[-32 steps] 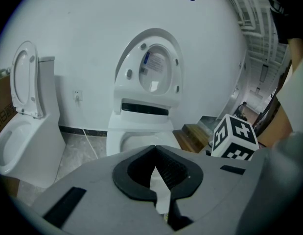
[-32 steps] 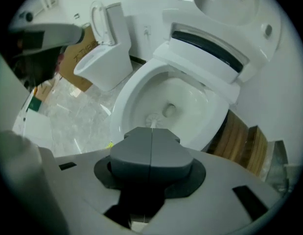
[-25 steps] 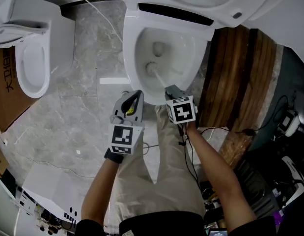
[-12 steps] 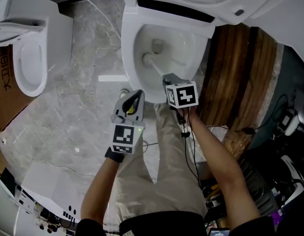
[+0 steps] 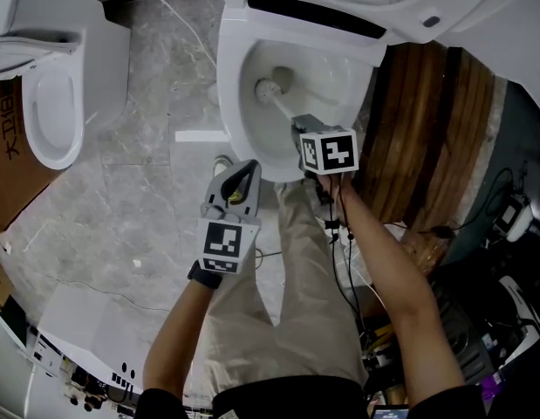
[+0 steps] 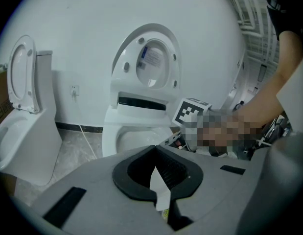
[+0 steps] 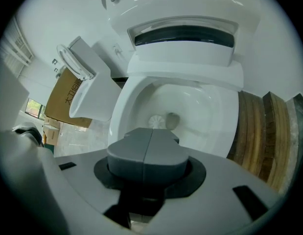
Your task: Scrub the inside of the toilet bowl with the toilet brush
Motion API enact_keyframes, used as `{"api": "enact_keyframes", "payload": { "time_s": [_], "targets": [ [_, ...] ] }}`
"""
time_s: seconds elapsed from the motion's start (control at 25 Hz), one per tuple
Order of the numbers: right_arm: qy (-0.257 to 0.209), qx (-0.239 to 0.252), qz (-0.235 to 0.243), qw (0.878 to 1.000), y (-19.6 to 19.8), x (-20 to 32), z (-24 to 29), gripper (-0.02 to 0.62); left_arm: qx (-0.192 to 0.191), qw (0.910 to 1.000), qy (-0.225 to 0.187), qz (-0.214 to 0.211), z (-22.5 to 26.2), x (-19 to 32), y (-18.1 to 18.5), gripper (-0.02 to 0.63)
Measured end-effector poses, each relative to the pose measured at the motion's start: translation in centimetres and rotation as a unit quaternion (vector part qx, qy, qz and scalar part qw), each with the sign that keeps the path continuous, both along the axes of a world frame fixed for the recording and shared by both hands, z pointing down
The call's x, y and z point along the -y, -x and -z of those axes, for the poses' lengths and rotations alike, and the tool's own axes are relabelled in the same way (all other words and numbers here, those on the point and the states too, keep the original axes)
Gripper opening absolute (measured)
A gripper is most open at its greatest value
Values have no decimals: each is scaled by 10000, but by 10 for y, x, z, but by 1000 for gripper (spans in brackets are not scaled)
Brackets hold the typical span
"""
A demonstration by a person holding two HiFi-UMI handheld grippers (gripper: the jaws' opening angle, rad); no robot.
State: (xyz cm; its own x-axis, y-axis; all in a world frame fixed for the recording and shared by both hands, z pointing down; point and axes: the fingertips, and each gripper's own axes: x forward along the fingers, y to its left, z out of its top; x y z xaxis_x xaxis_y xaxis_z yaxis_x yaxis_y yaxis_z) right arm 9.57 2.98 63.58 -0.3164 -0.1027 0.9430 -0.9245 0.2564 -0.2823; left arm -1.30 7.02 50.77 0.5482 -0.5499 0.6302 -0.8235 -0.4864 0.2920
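Observation:
The white toilet bowl point(image 5: 228, 103) stands open at the top of the head view, seat and lid raised. A white toilet brush point(image 5: 268, 88) has its round head low inside the bowl, beside the drain hole, and its handle slants back to my right gripper point(image 5: 303, 127). That gripper hovers over the bowl's near rim, shut on the handle. In the right gripper view the brush head point(image 7: 156, 122) shows just past the right gripper point(image 7: 150, 143), in the bowl point(image 7: 210, 106). My left gripper point(image 5: 243, 171) hangs shut in front of the toilet, above the floor, holding nothing I can make out.
A second toilet point(image 5: 51, 103) stands at the left beside a cardboard box point(image 5: 3, 147). Dark wooden planks point(image 5: 427, 129) lie right of the bowl. Cables and equipment point(image 5: 505, 216) clutter the lower right. A white strip point(image 5: 200, 136) lies on the marble floor.
The right gripper has pushed forward, and the brush head has slid from the near side of the bowl up toward the drain hole. The left gripper has barely moved.

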Motion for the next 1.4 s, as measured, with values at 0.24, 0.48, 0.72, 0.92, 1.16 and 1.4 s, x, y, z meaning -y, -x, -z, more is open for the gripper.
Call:
{"api": "enact_keyframes", "payload": {
  "time_s": [0.24,0.48,0.72,0.92,1.16,1.4],
  "targets": [
    [-71,-84,24,9999,1,13,-5,158,19,9999,-4,-119,-2,0,0,18],
    [-141,-99,-108,9998,-2,25,-9,158,2,9999,3,-129,-4,4,-2,18],
    [-223,-46,-310,9993,-6,38,-14,158,-1,9999,62,-153,-10,3,-4,18],
    [-239,-64,-367,9990,-9,44,-19,158,25,9998,142,-142,-15,1,-2,18],
    [-201,-147,-431,9988,-16,48,-33,158,11,9997,230,-129,-22,-3,-2,18],
    [-82,-279,-411,9987,-12,43,-42,163,17,9994,335,-51,-29,-7,3,18]
  ]
}}
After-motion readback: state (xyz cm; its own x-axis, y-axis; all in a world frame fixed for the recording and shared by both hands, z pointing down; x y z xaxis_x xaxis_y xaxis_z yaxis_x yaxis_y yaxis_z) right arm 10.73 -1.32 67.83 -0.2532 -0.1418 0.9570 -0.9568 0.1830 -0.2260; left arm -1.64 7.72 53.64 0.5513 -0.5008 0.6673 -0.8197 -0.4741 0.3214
